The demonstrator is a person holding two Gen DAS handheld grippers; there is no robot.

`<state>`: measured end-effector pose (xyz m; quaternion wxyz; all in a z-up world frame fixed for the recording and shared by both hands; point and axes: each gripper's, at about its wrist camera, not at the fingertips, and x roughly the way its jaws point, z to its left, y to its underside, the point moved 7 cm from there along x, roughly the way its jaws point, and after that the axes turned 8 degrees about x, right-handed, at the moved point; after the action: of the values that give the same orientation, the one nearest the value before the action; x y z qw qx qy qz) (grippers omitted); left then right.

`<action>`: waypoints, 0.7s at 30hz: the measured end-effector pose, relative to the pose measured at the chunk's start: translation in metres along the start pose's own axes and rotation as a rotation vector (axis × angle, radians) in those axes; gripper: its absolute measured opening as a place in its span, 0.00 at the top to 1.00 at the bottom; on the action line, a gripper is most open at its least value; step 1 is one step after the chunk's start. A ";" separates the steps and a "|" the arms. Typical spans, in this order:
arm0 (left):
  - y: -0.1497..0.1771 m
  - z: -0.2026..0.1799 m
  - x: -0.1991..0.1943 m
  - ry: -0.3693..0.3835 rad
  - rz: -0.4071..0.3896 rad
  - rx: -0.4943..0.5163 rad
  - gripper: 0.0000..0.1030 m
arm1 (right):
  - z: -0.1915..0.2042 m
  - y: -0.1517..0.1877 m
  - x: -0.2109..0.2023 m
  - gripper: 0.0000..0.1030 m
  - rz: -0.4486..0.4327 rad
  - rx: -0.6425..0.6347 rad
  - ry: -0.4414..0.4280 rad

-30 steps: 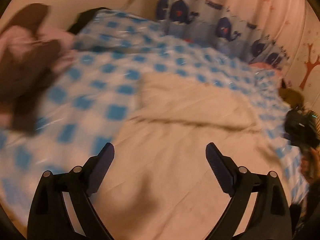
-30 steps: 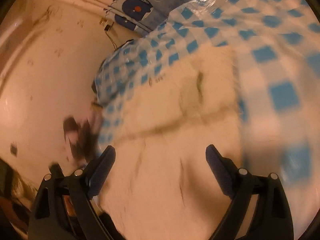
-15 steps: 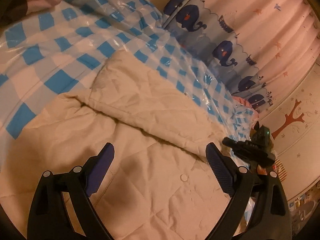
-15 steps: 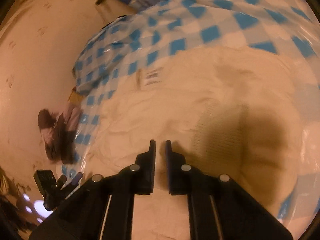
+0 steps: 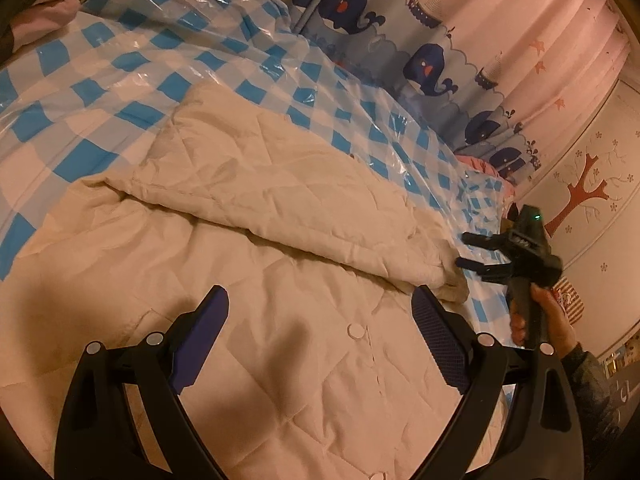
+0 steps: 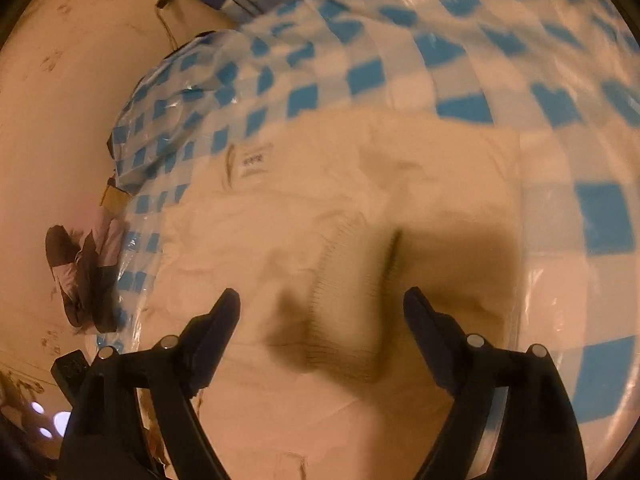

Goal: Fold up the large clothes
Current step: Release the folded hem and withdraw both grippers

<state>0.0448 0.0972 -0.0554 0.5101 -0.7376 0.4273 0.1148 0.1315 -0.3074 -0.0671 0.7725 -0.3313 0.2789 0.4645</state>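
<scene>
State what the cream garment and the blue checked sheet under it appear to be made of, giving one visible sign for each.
Cream garment: seemingly padded woven fabric with a matt finish; stitched diamond quilting, soft creases and a snap button show.

Blue checked sheet: probably thin plastic film, glossy; bright glare patches and crinkly, sharp wrinkles show.

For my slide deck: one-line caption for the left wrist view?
Open left hand-held gripper above a cream quilted jacket, sleeve folded across, on a blue-checked plastic sheet.
</scene>
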 end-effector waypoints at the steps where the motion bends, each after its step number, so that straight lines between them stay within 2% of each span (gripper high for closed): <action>1: 0.001 0.000 0.001 -0.001 0.004 -0.002 0.14 | -0.002 0.000 0.008 0.21 0.009 0.005 -0.012; 2: 0.002 0.001 0.003 0.000 0.008 -0.004 0.14 | -0.001 0.001 0.014 0.29 0.019 -0.004 -0.031; 3: 0.002 0.001 0.004 -0.001 0.011 -0.005 0.14 | 0.002 0.002 0.018 0.48 0.021 -0.020 -0.038; 4: 0.003 0.001 0.004 -0.004 0.012 -0.005 0.14 | 0.007 0.001 0.022 0.61 0.011 -0.045 -0.022; 5: 0.003 0.002 0.004 -0.007 0.011 -0.005 0.14 | 0.012 0.001 0.022 0.88 0.003 -0.060 -0.034; 6: 0.004 0.002 0.004 -0.007 0.011 -0.005 0.14 | 0.018 0.000 0.020 0.89 -0.001 -0.067 -0.064; 8: 0.004 0.001 0.005 -0.009 0.011 -0.004 0.14 | 0.032 -0.003 0.013 0.89 -0.037 -0.114 -0.062; 10: 0.005 0.000 0.007 -0.013 0.016 0.000 0.14 | 0.050 -0.007 -0.001 0.89 -0.072 -0.134 -0.114; 16: 0.010 -0.001 0.014 -0.024 0.035 0.007 0.14 | 0.116 -0.038 -0.076 0.90 -0.215 -0.165 -0.326; 17: 0.010 -0.001 0.015 -0.025 0.035 0.007 0.14 | 0.128 -0.044 -0.090 0.90 -0.238 -0.178 -0.351; 19: 0.011 0.000 0.016 -0.027 0.036 0.007 0.14 | 0.151 -0.054 -0.120 0.96 -0.286 -0.212 -0.399; 21: 0.011 0.001 0.017 -0.028 0.038 0.005 0.14 | 0.164 -0.061 -0.148 0.96 -0.340 -0.230 -0.439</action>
<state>0.0472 0.0885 -0.0732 0.5155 -0.7265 0.4342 0.1338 0.1453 -0.2812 0.1603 0.8383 -0.3502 -0.0089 0.4177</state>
